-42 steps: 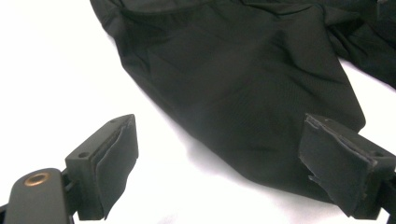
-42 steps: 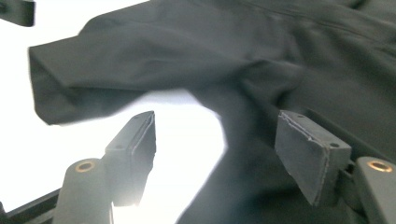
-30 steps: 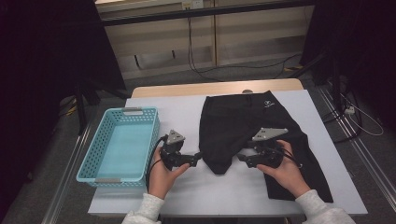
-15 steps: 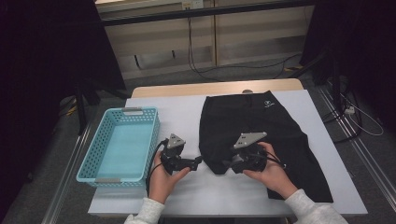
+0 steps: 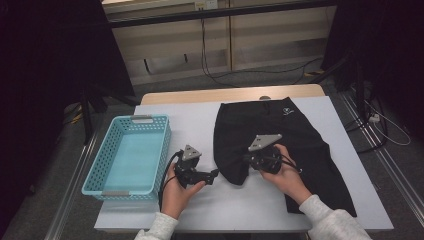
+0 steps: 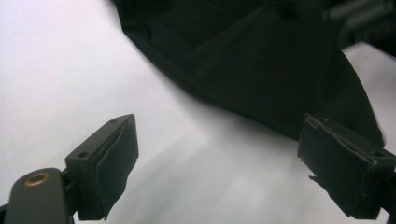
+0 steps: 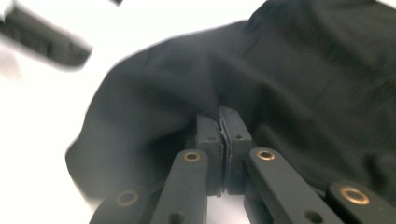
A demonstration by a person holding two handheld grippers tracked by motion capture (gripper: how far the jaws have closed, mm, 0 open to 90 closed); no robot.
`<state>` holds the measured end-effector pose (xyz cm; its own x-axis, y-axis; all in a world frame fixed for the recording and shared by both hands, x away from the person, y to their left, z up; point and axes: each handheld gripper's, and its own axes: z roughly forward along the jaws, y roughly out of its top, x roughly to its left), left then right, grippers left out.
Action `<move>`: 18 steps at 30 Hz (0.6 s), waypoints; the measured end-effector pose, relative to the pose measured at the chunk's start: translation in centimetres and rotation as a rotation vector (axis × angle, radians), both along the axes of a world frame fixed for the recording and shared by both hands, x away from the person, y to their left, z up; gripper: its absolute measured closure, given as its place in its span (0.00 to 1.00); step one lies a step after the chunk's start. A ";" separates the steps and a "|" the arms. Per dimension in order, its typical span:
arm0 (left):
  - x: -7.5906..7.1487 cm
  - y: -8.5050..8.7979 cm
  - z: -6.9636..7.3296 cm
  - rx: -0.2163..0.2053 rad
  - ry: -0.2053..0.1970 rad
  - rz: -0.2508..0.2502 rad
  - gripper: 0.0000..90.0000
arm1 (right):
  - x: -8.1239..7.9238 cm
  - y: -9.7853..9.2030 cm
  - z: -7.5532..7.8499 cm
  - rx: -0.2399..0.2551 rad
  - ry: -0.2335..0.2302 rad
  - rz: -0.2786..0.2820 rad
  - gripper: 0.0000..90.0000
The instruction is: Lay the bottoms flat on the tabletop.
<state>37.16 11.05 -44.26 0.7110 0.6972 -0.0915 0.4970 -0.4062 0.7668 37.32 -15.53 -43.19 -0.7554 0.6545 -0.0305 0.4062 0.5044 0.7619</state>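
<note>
while the right claw (image 7: 223,135) has just clenched on the shorts' (image 5: 280,135) edge, the left claw (image 6: 224,163) (released) hovers over bare table (image 5: 240,205).

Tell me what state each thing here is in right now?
Black shorts: spread flat on the table, left leg bunched up.
Right gripper: jaws just closed, pinching the shorts' fabric.
Left gripper: open, holding nothing, beside the shorts' hem.
Blue basket: upright, empty.

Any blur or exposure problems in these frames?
High view: dim, dark surroundings, fairly sharp. Left gripper view: black garment soft, the jaws crisper. Right gripper view: table blown out white, left gripper smeared, right gripper sharp against the cloth.
</note>
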 end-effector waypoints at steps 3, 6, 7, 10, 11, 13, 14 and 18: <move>-0.1 -0.4 0.0 -0.004 -0.003 -0.011 0.14 | 1.2 -0.4 1.0 0.058 -0.026 -0.041 0.98; -0.3 -0.7 0.1 -0.011 -0.006 -0.020 0.14 | 2.3 -0.3 0.9 0.067 -0.045 -0.071 0.98; -0.3 -0.9 0.1 -0.015 -0.011 -0.022 0.14 | 2.6 -0.2 0.7 0.066 -0.043 -0.073 0.98; -0.4 -1.3 0.0 -0.020 -0.009 -0.033 0.15 | 3.5 0.1 -0.3 0.068 -0.031 -0.100 0.98; -0.4 -1.5 -0.1 -0.024 -0.014 -0.036 0.15 | 3.6 0.2 -0.5 0.047 -0.027 -0.099 0.96; -0.5 -1.7 -0.2 -0.016 -0.014 -0.044 0.16 | 3.8 0.3 -1.1 0.016 -0.014 -0.103 0.91; -0.6 -1.9 -0.2 -0.019 -0.013 -0.049 0.17 | 3.8 0.4 -1.4 0.000 -0.007 -0.115 0.89; -0.7 -2.4 -0.4 -0.028 -0.013 -0.081 0.27 | 3.8 -0.1 -1.4 0.021 0.000 -0.148 0.71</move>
<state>36.44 8.64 -44.63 0.7659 0.6350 -0.1012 0.4539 -0.4224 0.7846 41.13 -15.64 -44.61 -0.6506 0.7593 -0.0153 0.4752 0.4227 0.7717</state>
